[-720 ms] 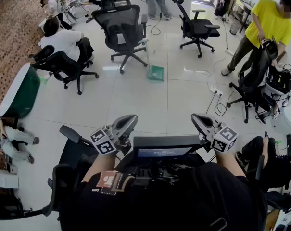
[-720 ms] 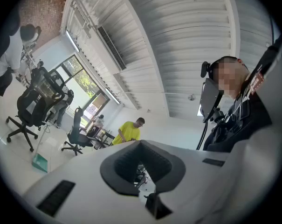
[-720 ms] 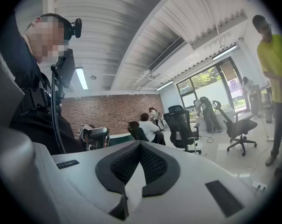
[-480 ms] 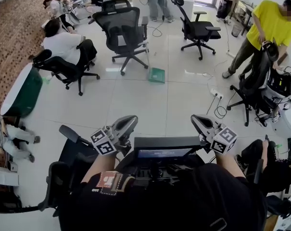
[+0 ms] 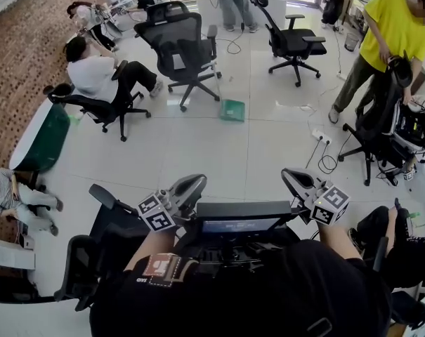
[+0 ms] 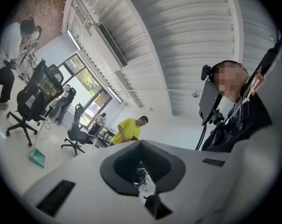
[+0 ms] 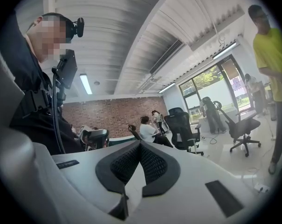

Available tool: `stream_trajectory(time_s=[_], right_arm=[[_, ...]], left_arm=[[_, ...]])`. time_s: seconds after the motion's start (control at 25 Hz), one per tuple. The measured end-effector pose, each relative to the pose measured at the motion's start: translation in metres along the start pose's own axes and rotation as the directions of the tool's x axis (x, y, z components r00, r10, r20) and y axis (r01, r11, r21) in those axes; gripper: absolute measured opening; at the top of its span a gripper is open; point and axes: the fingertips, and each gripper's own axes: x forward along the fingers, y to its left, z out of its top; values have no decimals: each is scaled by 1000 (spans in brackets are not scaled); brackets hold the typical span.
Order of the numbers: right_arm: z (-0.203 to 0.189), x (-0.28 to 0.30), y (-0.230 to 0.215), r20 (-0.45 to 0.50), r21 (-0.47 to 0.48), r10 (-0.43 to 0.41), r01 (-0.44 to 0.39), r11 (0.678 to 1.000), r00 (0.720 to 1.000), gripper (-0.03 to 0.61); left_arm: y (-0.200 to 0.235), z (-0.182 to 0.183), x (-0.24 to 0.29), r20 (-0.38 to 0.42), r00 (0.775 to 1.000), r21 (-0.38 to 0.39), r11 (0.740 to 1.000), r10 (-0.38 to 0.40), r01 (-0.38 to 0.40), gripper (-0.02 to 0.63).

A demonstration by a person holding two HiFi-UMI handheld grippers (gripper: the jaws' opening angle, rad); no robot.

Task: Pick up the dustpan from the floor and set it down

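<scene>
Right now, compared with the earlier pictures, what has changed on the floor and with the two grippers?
Nothing was gripped or released. Only the head view shifted slightly. The green dustpan still lies on the floor, untouched; the left gripper and right gripper stay where they were, fingers closed, empty.

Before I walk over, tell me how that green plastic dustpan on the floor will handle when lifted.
The green plastic dustpan looks thin and flat, so probably light and stiff. It lies on glossy white floor tiles, so a push would likely slide it rather than tip it.
</scene>
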Motion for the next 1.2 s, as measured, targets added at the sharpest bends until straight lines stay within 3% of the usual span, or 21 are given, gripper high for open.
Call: stream_trajectory(time_s=[0.28,0.76,1.0,1.2], right_arm=[[1,79,-12,-10,-14,-41,41,999,999,9],[38,320,-6,-23,-47,-215,214,976,976,9],[42,385,-28,-68,-69,-215,211,975,974,9],[49,407,-90,-71,-61,-196,192,980,978,9]], left_arm=[[78,35,-30,13,1000,-21,1000,-17,18,17],[288,193,-135,-2,993,-22,993,-117,117,17],[348,218,-135,14,994,-52,992,-111,111,17],[384,222,-101,1,998,-46,997,-66,66,17]])
